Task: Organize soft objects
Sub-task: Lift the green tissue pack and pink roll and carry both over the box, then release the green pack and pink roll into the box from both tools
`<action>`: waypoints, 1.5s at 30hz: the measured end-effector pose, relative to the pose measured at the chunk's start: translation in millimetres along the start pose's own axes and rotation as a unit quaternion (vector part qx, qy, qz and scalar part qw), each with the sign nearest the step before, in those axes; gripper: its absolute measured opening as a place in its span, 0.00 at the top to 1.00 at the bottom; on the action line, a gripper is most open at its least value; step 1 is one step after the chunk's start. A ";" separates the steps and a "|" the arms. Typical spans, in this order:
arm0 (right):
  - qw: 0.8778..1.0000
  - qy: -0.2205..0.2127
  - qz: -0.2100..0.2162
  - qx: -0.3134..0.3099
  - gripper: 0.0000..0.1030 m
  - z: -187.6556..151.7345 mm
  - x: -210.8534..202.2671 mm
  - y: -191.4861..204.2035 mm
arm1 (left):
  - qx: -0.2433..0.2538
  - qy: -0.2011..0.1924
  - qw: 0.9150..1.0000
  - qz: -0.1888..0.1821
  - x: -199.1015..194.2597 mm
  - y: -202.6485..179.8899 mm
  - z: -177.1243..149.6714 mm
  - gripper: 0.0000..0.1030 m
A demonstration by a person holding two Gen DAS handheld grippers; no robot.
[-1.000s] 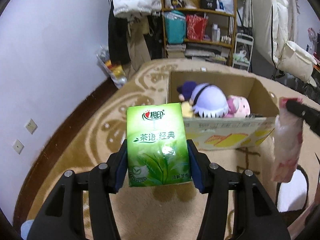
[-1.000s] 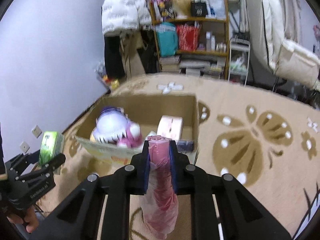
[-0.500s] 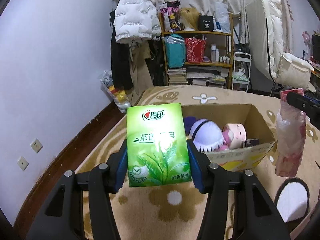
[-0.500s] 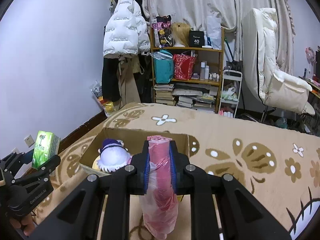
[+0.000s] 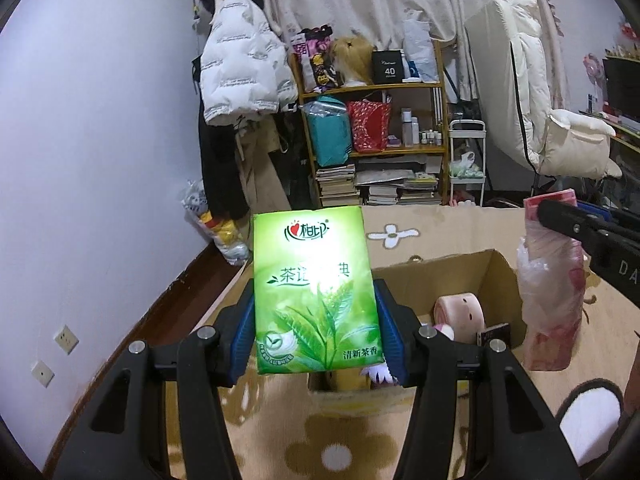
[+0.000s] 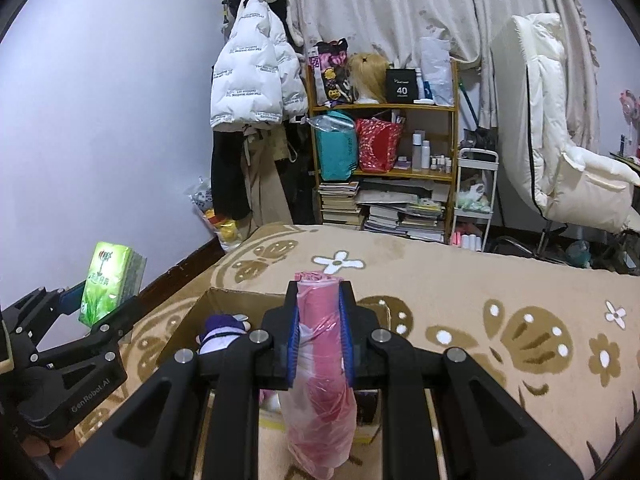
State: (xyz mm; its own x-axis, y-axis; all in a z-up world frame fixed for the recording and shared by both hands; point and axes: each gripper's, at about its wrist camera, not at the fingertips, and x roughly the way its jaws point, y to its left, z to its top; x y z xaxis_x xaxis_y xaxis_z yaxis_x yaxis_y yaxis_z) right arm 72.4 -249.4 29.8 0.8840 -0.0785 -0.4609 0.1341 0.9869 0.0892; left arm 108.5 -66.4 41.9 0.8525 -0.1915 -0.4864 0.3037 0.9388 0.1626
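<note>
My left gripper (image 5: 316,344) is shut on a green tissue pack (image 5: 314,292) and holds it upright in the air; it also shows in the right wrist view (image 6: 110,284). My right gripper (image 6: 319,328) is shut on a pink roll in a clear plastic bag (image 6: 320,372), seen at the right in the left wrist view (image 5: 550,280). Below both stands an open cardboard box (image 5: 498,276) on the carpet. Inside it lie a purple and white plush (image 6: 224,330) and a pink roll (image 5: 460,314).
A beige patterned carpet (image 6: 480,300) covers the floor. A wooden shelf (image 6: 384,152) with books and bags stands at the back, beside a hanging white jacket (image 6: 256,80). A white chair (image 6: 560,160) is at the right. A slipper (image 5: 588,420) lies by the box.
Both grippers have risen and tilted up with their loads. The box has sunk lower in both views and more of the room's back wall shows.
</note>
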 end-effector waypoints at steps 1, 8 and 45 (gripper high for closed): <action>1.000 0.000 0.001 -0.002 0.82 1.9 3.2 -0.3 | 0.004 0.000 1.000 -0.002 2.4 -2.0 2.7 0.49; 1.000 0.007 0.013 -0.002 0.82 9.1 18.8 -7.2 | 0.019 -0.002 1.000 -0.025 18.9 -16.0 18.2 0.49; 0.990 0.113 0.063 0.054 0.77 -8.5 89.5 -48.6 | 0.038 0.096 0.991 -0.085 78.3 -67.6 -13.1 0.22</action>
State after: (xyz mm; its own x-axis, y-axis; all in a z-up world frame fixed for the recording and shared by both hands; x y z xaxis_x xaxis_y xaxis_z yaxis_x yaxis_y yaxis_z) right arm 141.2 -303.3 -23.3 0.7754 0.0900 -0.6251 0.0868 0.9652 0.2466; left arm 149.1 -141.2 -18.4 0.6917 -0.2804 -0.6655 0.4739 0.8716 0.1252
